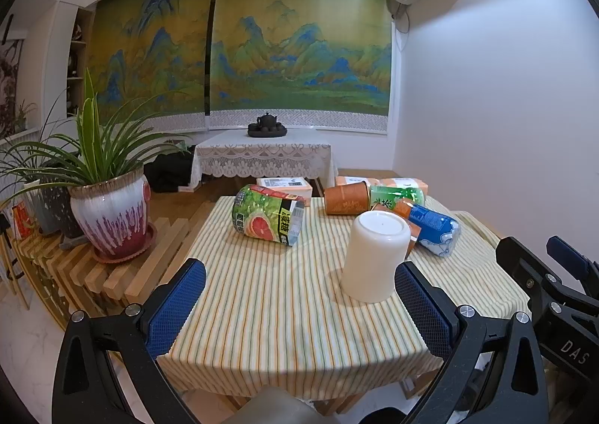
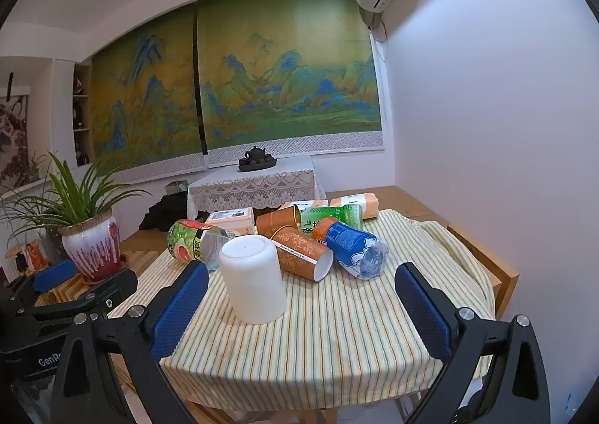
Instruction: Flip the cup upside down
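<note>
A plain white cup [image 1: 375, 254] stands upside down, base up, on the striped tablecloth [image 1: 284, 311]; it also shows in the right wrist view [image 2: 252, 279]. My left gripper [image 1: 299, 308] is open and empty, held back near the table's front edge, with the cup just beyond its right fingertip. My right gripper [image 2: 301, 308] is open and empty too, with the cup just inside its left finger [image 2: 181, 306]. Neither gripper touches the cup. The right gripper also shows at the right edge of the left wrist view [image 1: 554, 274].
Behind the cup lie a green grapefruit-label can [image 1: 267, 214], orange paper tubes [image 1: 346, 199], a green tea bottle [image 1: 397, 195] and a blue-label bottle [image 1: 434, 229]. A potted plant [image 1: 110, 214] stands on a slatted bench at left. A white wall is at right.
</note>
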`<state>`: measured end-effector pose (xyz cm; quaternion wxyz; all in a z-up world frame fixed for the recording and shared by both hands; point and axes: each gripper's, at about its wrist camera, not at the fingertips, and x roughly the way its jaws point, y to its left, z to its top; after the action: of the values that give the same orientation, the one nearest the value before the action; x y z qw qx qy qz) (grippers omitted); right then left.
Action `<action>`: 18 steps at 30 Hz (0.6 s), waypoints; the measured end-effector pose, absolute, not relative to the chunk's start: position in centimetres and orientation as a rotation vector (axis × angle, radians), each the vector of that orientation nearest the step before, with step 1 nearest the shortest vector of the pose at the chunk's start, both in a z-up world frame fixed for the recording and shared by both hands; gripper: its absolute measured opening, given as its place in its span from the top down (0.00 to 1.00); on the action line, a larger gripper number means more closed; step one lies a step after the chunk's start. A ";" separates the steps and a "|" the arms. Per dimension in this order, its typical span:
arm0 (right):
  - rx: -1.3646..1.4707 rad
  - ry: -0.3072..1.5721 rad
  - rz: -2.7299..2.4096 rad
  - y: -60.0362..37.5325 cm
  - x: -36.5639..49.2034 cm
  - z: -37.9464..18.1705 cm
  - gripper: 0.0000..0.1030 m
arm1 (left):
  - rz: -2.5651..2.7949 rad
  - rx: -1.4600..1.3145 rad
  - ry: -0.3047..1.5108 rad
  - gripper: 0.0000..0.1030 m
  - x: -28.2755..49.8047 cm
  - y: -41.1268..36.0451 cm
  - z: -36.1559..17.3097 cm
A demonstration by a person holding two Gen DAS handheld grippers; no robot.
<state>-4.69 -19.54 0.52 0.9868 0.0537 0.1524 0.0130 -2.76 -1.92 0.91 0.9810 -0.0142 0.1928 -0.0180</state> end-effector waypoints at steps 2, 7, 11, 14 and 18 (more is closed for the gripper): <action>0.108 0.307 0.023 -19.5 -4.6 0.5 0.04 | -0.036 -0.032 0.388 0.01 -2.8 -1.9 0.9; 0.109 0.310 0.026 -19.5 -4.5 0.3 0.04 | -0.035 -0.033 0.394 0.01 -2.6 -1.7 0.7; 0.109 0.312 0.026 -19.4 -4.4 0.3 0.04 | -0.035 -0.031 0.398 0.01 -2.4 -1.7 0.6; 0.109 0.315 0.026 -19.3 -4.4 0.2 0.04 | -0.036 -0.030 0.400 0.01 -2.3 -1.7 0.5; 0.110 0.315 0.027 -19.3 -4.3 0.2 0.04 | -0.036 -0.032 0.404 0.01 -2.2 -1.7 0.4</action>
<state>-4.35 -19.29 0.19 0.9860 0.0546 0.1569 0.0136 -2.15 -1.71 0.36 0.9794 -0.0159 0.2007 -0.0179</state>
